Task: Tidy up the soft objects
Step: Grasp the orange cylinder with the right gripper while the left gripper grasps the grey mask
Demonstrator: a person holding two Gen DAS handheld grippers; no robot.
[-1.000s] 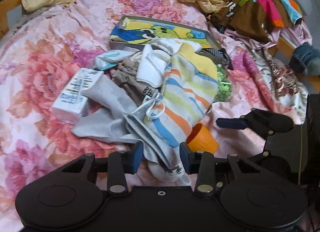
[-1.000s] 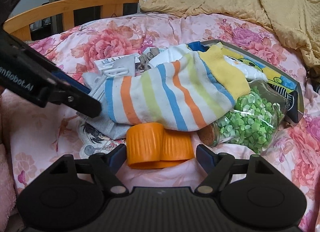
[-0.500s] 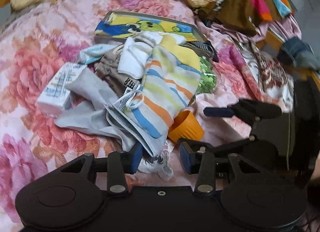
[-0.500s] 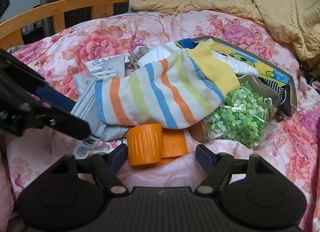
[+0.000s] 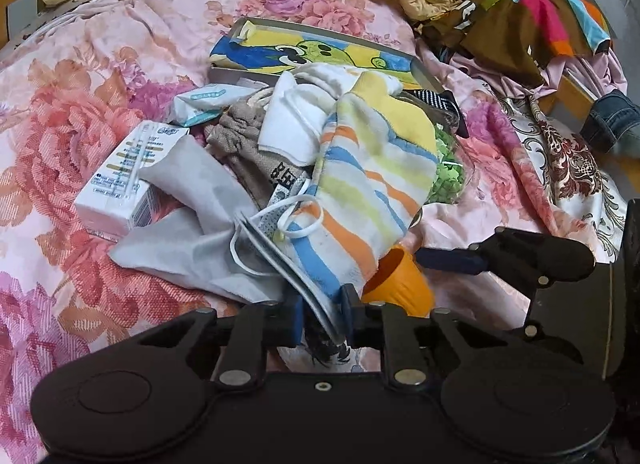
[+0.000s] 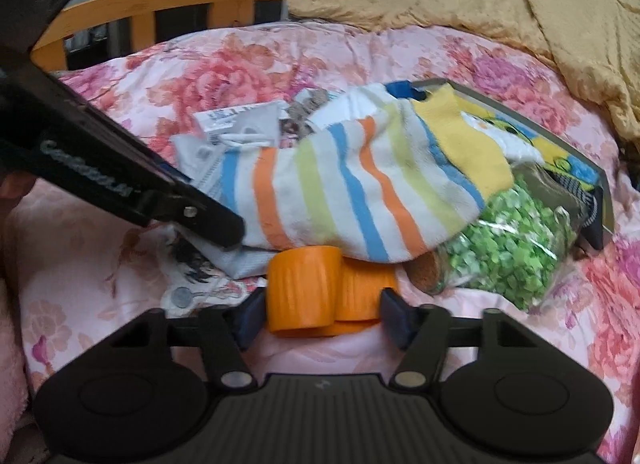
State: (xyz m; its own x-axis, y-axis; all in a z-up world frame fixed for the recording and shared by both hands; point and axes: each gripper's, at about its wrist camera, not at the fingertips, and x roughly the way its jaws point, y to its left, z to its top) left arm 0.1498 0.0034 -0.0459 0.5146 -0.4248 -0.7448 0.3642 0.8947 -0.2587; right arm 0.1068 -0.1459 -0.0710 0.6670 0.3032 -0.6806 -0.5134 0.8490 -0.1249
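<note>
On the pink floral bedspread (image 5: 100, 63), one heap of mixed goods: striped sock (image 5: 360, 183) draped on top, grey face mask (image 5: 276, 252) under its near end, beige knit pouch (image 5: 244, 143), white carton (image 5: 124, 183), tissue packet (image 5: 208, 99), bag of green pieces (image 6: 512, 248), cartoon-printed tray (image 5: 320, 51) behind. Left gripper (image 5: 320, 320): jaws have just been closing and now stand narrow, pinching the mask's near edge, the sock's toe just beside the right pad. Right gripper (image 6: 324, 316): jaws have just been closing about the orange ribbed cup (image 6: 316, 288) lying on its side beneath the sock, both pads at or just short of its sides, contact not certain.
</note>
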